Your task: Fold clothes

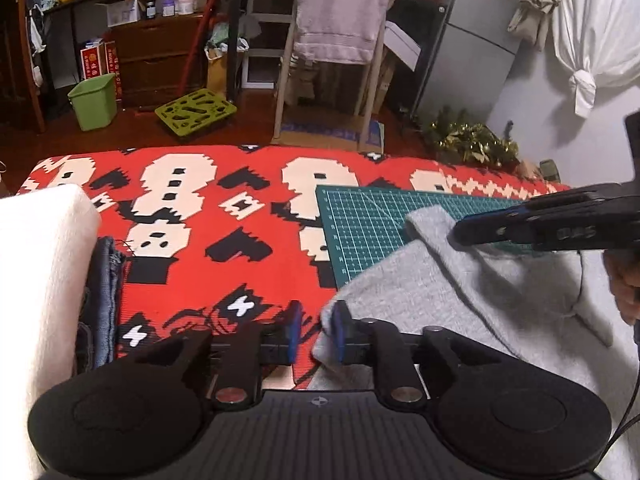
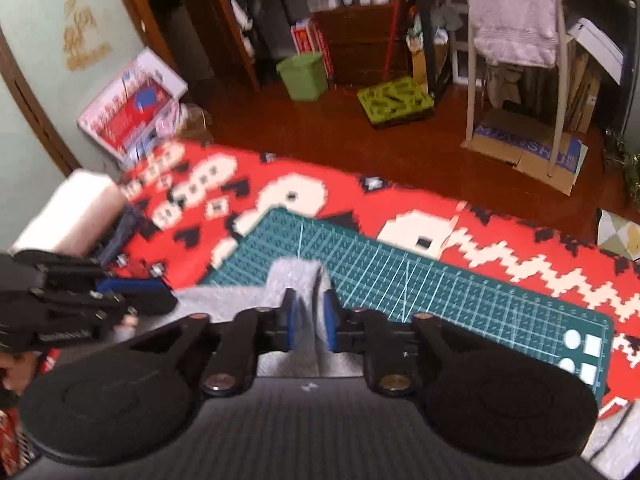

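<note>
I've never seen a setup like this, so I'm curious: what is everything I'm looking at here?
Grey knit garment: one, grey, lying partly on the mat.
Green gridded cutting mat: one, dark green, on the blanket.
Red patterned blanket: one, red, white and black, covering the work surface.
Folded white cloth: one, white, at the left edge.
Folded blue denim: one, blue, beside the white cloth.
Green plastic bin: one, on the floor.
Towel-draped chair: one, behind the blanket.
Left gripper: black, open at the garment's edge.
Right gripper: black, garment fabric between its fingers.

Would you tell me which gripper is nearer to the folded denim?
Left. The left gripper sits just beside the denim; the right gripper is farther off, over the grey garment.
</note>
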Available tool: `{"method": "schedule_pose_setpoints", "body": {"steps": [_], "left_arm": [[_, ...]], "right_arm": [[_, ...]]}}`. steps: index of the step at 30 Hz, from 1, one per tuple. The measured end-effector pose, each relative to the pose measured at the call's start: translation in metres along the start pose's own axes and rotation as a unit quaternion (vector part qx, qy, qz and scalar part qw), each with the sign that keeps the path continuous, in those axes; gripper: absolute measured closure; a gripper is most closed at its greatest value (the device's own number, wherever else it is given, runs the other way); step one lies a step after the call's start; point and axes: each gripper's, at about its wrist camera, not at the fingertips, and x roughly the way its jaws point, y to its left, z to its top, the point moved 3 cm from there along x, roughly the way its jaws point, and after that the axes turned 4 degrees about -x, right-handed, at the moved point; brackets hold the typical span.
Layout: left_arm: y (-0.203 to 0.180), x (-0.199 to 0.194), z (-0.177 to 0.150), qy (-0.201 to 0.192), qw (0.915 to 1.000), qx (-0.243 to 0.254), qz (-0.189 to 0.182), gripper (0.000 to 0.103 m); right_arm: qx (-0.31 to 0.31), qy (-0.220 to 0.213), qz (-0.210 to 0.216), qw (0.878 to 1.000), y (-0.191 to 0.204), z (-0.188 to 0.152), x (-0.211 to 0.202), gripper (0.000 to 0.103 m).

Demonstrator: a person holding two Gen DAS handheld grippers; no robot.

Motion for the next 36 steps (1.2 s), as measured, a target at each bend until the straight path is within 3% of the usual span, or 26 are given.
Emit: {"method": "schedule_pose_setpoints", "body": {"steps": [2, 8, 16, 21, 23, 26, 30, 36], "left_arm": [[0.002, -0.006, 0.002, -0.006, 1.0, -0.005, 0.0, 0.068], [-0.001, -0.032, 0.002, -0.019, 0.9998, 0.005, 0.002, 0.064], [-0.023, -0.067, -0.019, -0.03, 0.9993, 0.012, -0.018, 0.063], [-0.047, -0.085, -0.042, -0.034, 0.9987, 0.024, -0.029, 0.055], [-0.059, -0.091, -0.053, -0.037, 0.9982, 0.033, -0.034, 0.045], [-0.08, -0.098, -0.072, -0.039, 0.997, 0.05, -0.044, 0.041], [-0.106, -0.104, -0.098, -0.037, 0.9951, 0.073, -0.056, 0.033], [-0.136, -0.105, -0.143, -0.023, 0.9924, 0.108, -0.054, 0.032]], "right_arm": [[0.003, -0.018, 0.0, 1.0, -0.004, 0.001, -0.024, 0.081], [0.022, -0.055, -0.039, 0.997, -0.031, -0.019, -0.118, 0.068], [0.054, -0.047, -0.154, 0.985, -0.067, -0.111, -0.233, 0.055], [0.052, -0.048, -0.179, 0.981, -0.042, -0.16, -0.257, 0.029], [0.051, -0.049, -0.187, 0.98, -0.031, -0.179, -0.266, 0.016], [0.05, -0.053, -0.198, 0.978, -0.012, -0.204, -0.275, 0.004], [0.048, -0.056, -0.191, 0.979, 0.022, -0.219, -0.264, 0.001], [0.056, -0.04, -0.194, 0.979, 0.062, -0.238, -0.237, 0.001]]}}
